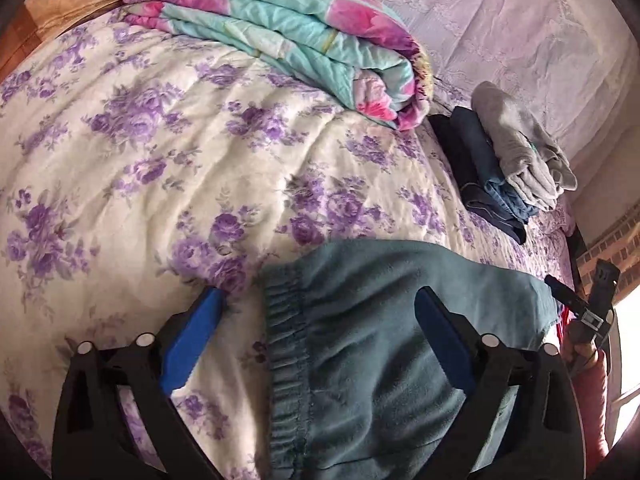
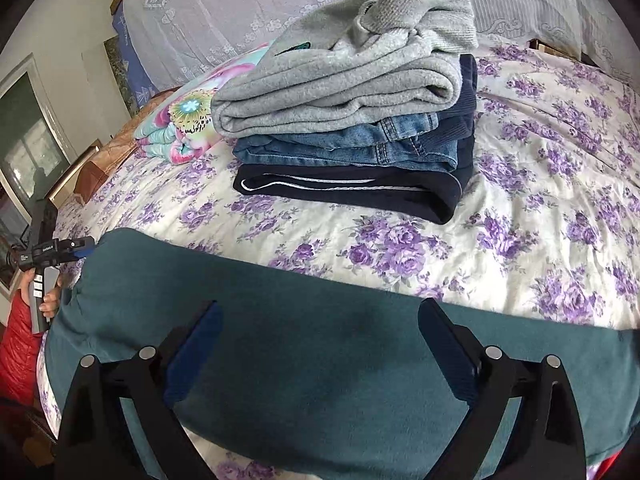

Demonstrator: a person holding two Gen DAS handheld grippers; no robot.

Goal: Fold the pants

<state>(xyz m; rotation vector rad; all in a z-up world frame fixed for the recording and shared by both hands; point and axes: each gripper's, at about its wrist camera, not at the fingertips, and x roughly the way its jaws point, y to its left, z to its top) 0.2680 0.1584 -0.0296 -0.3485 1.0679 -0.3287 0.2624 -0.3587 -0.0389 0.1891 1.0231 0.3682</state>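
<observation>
Teal fleece pants (image 1: 360,340) lie flat on the near part of the bed, their elastic waistband (image 1: 284,320) running down the middle of the left wrist view. My left gripper (image 1: 318,304) hovers over that waistband, jaws wide apart, blue pads off the cloth. One finger stands over the bedspread, the other over the pants. In the right wrist view the pants (image 2: 320,360) spread across the bottom, and my right gripper (image 2: 320,312) is open above them with nothing pinched. The left gripper (image 2: 60,252) shows at the pants' far left end, gripped by a hand.
A stack of folded clothes (image 2: 348,120), grey over denim over navy, sits on the purple-flowered bedspread (image 2: 520,200) beyond the pants. A folded turquoise-and-pink quilt (image 1: 280,40) lies further back. A lace cover (image 1: 520,20) hangs behind. A red sleeve (image 2: 16,356) is at the left edge.
</observation>
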